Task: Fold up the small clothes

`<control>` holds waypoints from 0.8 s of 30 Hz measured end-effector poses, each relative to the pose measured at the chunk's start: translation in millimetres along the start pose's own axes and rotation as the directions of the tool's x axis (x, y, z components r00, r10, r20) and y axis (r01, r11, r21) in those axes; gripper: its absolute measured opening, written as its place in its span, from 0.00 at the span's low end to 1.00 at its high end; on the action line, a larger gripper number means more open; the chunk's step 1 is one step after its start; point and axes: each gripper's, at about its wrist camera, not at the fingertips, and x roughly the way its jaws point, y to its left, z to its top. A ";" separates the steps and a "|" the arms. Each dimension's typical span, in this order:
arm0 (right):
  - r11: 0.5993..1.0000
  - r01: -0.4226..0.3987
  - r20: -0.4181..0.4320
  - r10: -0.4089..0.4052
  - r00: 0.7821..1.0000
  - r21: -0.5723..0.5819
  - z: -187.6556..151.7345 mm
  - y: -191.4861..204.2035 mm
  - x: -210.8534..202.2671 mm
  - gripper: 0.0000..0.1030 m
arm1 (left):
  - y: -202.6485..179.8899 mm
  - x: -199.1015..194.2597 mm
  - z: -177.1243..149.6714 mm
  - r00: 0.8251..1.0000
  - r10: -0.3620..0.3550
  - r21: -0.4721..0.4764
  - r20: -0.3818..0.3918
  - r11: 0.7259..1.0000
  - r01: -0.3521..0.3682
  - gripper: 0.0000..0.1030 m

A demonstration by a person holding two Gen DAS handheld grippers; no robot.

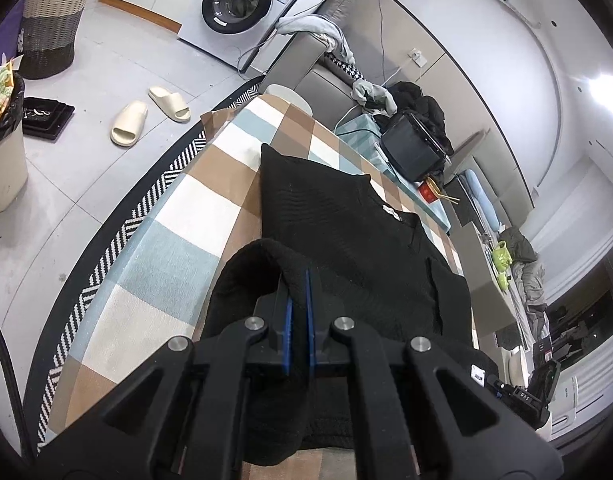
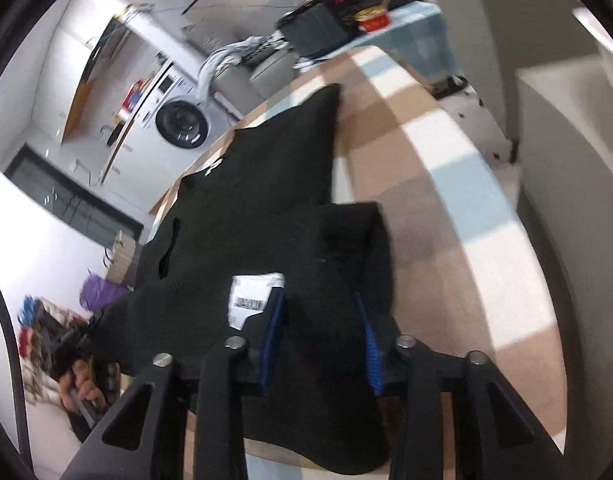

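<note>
I've got the black sweater (image 1: 346,224) lying across the checked table (image 1: 194,208), collar w/ white tag toward the far side. My left claw (image 1: 299,312) is nearly closed, blue pads narrow, pinching a rolled fold of the sweater's near edge. My right claw (image 2: 320,340) is spread wide, w/ a bunch of the sweater's fabric draped btwn the 2 blue pads; it isn't clamped. A white paper label (image 2: 252,294) sits just beside the right claw's left pad.

Around the table: a black box (image 1: 410,148) and a red cup (image 1: 428,192) on a teal cloth near the far corner, dark clothes heaped behind them. On the floor to the left, 2 cream slippers (image 1: 146,118), a woven basket (image 1: 52,28), a bin (image 1: 2,144) w/ a black liner. A washing machine (image 1: 242,0) stands farther back, grey cloth slung over a sofa arm next to it. In the right wrist view, my left hand (image 2: 80,390) shows low left, blurred.
</note>
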 end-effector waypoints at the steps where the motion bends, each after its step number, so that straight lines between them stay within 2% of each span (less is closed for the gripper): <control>1: 1.000 -0.009 0.003 0.009 1.000 -0.025 1.0 6.2 -0.7 0.32 | -0.5 -1.5 -0.7 1.000 -0.001 0.002 0.003 1.000 0.001 0.03; 4: 0.996 -0.063 -0.018 0.061 0.998 -0.071 4.4 21.9 0.3 0.33 | -0.9 -5.8 -4.3 1.000 0.009 0.015 0.009 1.000 -0.009 0.03; 7: 0.997 -0.038 -0.064 0.034 0.997 -0.072 -0.7 21.0 12.3 0.32 | 3.1 -1.3 -9.1 1.000 0.020 0.010 -0.011 1.000 -0.020 0.03; 10: 0.998 -0.021 -0.058 0.018 0.998 -0.053 -3.7 16.1 21.3 0.11 | 6.1 4.5 -12.9 0.999 0.021 0.000 -0.032 1.000 -0.021 0.03; 11: 0.998 -0.025 -0.047 0.023 0.999 -0.052 -3.4 16.5 20.3 0.09 | 5.8 4.2 -13.1 0.999 0.019 0.000 -0.028 1.000 -0.019 0.03; 15: 0.993 -0.113 0.056 0.115 0.992 -0.046 6.1 24.7 -2.3 0.06 | 0.6 -4.3 -7.2 1.000 -0.011 0.006 0.008 1.000 0.011 0.03; 17: 0.987 -0.153 0.114 0.157 0.981 -0.048 14.2 31.0 -15.9 0.06 | -2.1 -9.1 -2.5 0.999 -0.025 0.006 0.026 1.000 0.025 0.03; 24: 0.964 -0.257 0.292 0.264 0.919 -0.064 57.0 54.9 -38.6 0.05 | -12.7 -19.9 21.2 0.993 -0.065 0.000 0.095 0.998 0.066 0.03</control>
